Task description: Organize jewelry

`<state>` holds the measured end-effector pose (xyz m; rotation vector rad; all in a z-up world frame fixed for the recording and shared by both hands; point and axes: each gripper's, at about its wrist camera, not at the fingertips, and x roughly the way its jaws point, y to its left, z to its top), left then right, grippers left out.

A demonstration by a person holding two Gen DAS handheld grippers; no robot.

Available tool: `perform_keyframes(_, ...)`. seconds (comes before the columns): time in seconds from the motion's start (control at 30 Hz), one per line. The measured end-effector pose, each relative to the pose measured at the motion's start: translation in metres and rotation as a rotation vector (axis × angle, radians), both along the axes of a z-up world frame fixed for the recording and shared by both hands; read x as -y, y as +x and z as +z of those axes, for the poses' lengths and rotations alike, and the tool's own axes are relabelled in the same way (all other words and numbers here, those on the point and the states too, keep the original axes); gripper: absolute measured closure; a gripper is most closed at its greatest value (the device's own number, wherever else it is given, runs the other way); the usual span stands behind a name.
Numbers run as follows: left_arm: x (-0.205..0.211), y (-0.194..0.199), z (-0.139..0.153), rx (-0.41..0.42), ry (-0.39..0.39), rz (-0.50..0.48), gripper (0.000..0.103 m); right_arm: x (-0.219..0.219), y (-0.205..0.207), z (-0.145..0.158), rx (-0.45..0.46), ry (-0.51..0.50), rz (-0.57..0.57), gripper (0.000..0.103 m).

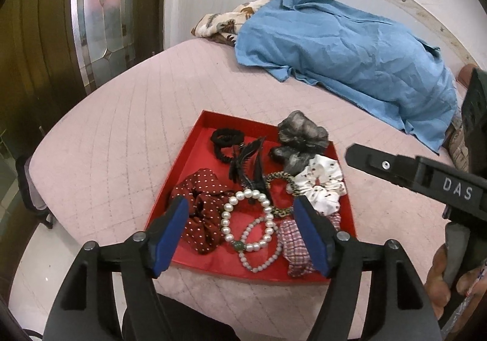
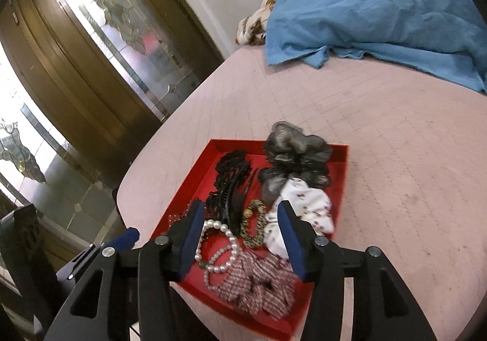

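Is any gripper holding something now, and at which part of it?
Nothing is held. The left gripper and right gripper are both open above the red tray, pads touching nothing.

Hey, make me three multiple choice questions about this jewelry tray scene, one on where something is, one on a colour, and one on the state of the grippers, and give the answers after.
1. Where does the grey sheer scrunchie lie in the red tray?
A. at the far corner, past the white floral scrunchie
B. at the near edge, beside the plaid scrunchie
C. outside the tray, on the bed cover

2. What colour is the garment spread on the bed beyond the tray?
A. green
B. blue
C. black

3. How do the left gripper and right gripper stand?
A. both clamped on the pearl bracelet
B. one holds the black hair claw
C. both open, holding nothing

Answers: 1 A, it sits over the far rim behind the white one. 2 B, the cloth is plainly blue. 3 C, the blue pads stand apart above the tray with nothing pinched.
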<state>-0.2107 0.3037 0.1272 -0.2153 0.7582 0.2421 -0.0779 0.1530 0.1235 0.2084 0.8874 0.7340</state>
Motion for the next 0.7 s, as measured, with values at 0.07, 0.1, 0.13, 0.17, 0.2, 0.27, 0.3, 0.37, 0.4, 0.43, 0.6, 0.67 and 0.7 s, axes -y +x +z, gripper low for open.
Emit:
perform_keyframes(0.07, 0.007, -0.002, 0.005, 0.002, 0.017, -0.01, 0.032, 0.011, -0.006, 0.002, 0.015, -0.006, -0.025, 0.049)
perform_keyframes(0.1, 0.01, -0.003, 0.006, 0.003, 0.023, -0.013, 0.032, 0.017, -0.01, 0.002, 0.021, -0.007, -0.036, 0.048)
perform_keyframes(0.13, 0.014, -0.005, 0.009, 0.005, 0.035, -0.019, 0.032, 0.023, -0.013, 0.002, 0.025, -0.007, -0.046, 0.047)
perform_keyframes(0.17, 0.017, -0.005, 0.011, 0.006, 0.042, -0.022, 0.032, 0.029, -0.016, 0.001, 0.027, -0.009, -0.055, 0.047)
perform_keyframes(0.2, 0.02, -0.006, 0.013, 0.008, 0.052, -0.026, 0.032, 0.034, -0.017, 0.0, 0.027, -0.011, -0.062, 0.046)
perform_keyframes(0.27, 0.029, -0.008, 0.016, 0.013, 0.069, -0.034, 0.031, 0.044, -0.022, -0.003, 0.026, -0.017, -0.076, 0.046)
perform_keyframes(0.3, 0.032, -0.01, 0.017, 0.014, 0.075, -0.036, 0.031, 0.049, -0.025, -0.005, 0.025, -0.021, -0.084, 0.046)
perform_keyframes(0.37, 0.041, -0.012, 0.018, 0.015, 0.091, -0.048, 0.03, 0.059, -0.029, -0.009, 0.02, -0.026, -0.103, 0.046)
perform_keyframes(0.4, 0.044, -0.012, 0.019, 0.014, 0.095, -0.054, 0.029, 0.063, -0.03, -0.009, 0.018, -0.026, -0.109, 0.046)
perform_keyframes(0.43, 0.048, -0.013, 0.019, 0.012, 0.101, -0.061, 0.029, 0.068, -0.032, -0.01, 0.016, -0.024, -0.117, 0.046)
perform_keyframes(0.6, 0.072, -0.015, 0.024, 0.015, 0.154, -0.1, 0.028, 0.096, -0.042, -0.012, 0.029, -0.011, -0.158, 0.045)
perform_keyframes(0.67, 0.08, -0.017, 0.027, 0.031, 0.173, -0.108, 0.026, 0.105, -0.045, -0.012, 0.034, -0.007, -0.171, 0.044)
perform_keyframes(0.7, 0.084, -0.018, 0.029, 0.038, 0.18, -0.109, 0.024, 0.11, -0.046, -0.013, 0.035, -0.006, -0.18, 0.043)
